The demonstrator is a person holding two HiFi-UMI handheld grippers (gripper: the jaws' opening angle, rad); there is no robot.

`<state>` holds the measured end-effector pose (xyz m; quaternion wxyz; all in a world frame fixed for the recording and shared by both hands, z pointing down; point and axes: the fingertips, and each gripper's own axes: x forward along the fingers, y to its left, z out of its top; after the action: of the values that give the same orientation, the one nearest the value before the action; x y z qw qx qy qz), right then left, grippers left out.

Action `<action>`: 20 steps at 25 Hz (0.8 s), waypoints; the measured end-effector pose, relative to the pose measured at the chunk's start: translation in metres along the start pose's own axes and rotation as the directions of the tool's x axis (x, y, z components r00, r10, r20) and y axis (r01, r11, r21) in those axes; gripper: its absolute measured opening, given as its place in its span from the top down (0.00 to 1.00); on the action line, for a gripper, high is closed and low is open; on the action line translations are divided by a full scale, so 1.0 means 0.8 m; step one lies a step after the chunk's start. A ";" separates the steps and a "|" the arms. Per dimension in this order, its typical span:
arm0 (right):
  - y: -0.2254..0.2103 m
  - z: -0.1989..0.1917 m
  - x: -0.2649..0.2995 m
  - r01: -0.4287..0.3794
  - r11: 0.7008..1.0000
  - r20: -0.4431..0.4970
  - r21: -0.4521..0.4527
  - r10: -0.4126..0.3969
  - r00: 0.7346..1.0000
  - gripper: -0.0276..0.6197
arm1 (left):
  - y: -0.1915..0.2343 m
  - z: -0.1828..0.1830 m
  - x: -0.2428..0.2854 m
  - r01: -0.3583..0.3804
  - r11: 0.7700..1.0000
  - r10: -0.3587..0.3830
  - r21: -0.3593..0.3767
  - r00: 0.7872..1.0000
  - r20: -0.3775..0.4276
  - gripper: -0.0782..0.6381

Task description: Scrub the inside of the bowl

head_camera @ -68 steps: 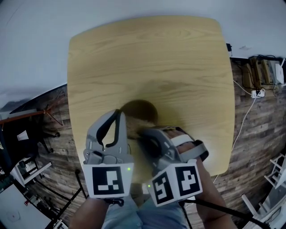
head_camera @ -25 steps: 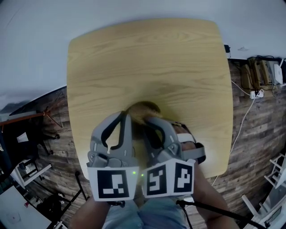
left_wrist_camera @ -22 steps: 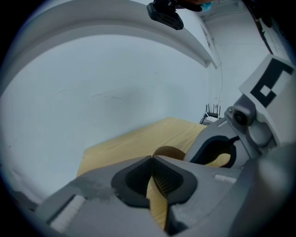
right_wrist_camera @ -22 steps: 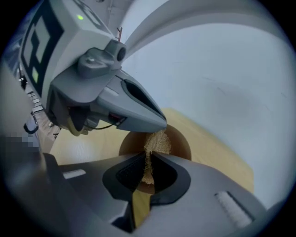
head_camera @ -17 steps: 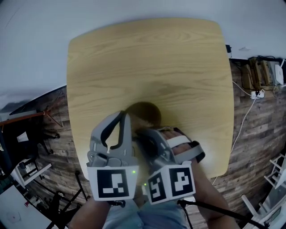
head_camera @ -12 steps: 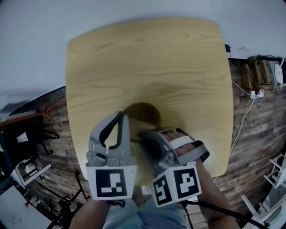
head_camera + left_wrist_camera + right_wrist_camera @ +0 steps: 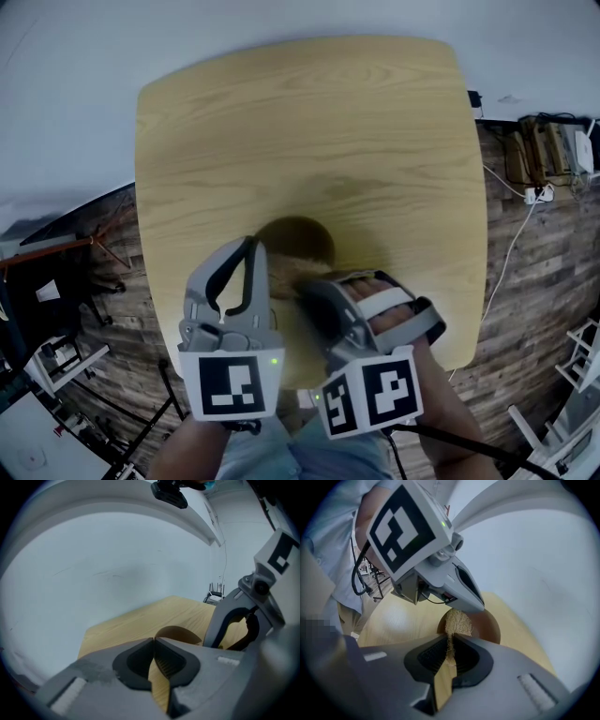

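A dark brown bowl [image 7: 298, 234] stands on the near part of a light wooden table [image 7: 309, 122]. My left gripper [image 7: 259, 249] is shut on the bowl's near-left rim; in the left gripper view the thin rim [image 7: 174, 632] runs into its closed jaws [image 7: 153, 643]. My right gripper [image 7: 306, 281] is shut on a tan fibrous scrubber [image 7: 292, 267]. In the right gripper view the scrubber [image 7: 457, 621] sticks out past the jaws [image 7: 451, 643] into the bowl [image 7: 488, 626], right under the left gripper's tip [image 7: 472, 603]. The bowl's bottom is mostly hidden.
The table's near edge runs under both grippers. To the right, cables and a power strip [image 7: 536, 195] lie on the plank floor. Dark stands and a chair [image 7: 47, 291] sit to the left. The person's sleeve and legs are below.
The right gripper swung left toward the left gripper, then back right and slightly nearer, with the scrubber still in it. The left gripper and bowl barely moved.
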<state>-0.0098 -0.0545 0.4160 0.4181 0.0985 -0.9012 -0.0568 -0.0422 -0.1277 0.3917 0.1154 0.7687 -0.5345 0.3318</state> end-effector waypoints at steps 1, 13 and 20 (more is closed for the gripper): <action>-0.001 -0.001 0.000 0.006 1.000 -0.008 -0.006 -0.006 1.000 0.91 | -0.002 0.000 0.000 0.001 1.000 -0.001 0.007 1.000 -0.002 0.85; -0.057 -0.010 -0.013 0.235 0.970 -0.060 -0.069 -0.239 0.969 0.91 | -0.008 0.000 -0.003 0.005 1.000 -0.005 0.012 1.000 0.007 0.85; -0.043 -0.019 0.000 0.214 0.974 -0.131 0.070 -0.204 0.970 0.91 | -0.003 0.004 -0.006 -0.001 1.000 0.001 0.007 1.000 0.023 0.85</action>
<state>0.0065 -0.0882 0.4191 0.4600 0.2137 -0.8600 -0.0566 -0.0401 -0.1248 0.3866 0.1064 0.7727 -0.5348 0.3250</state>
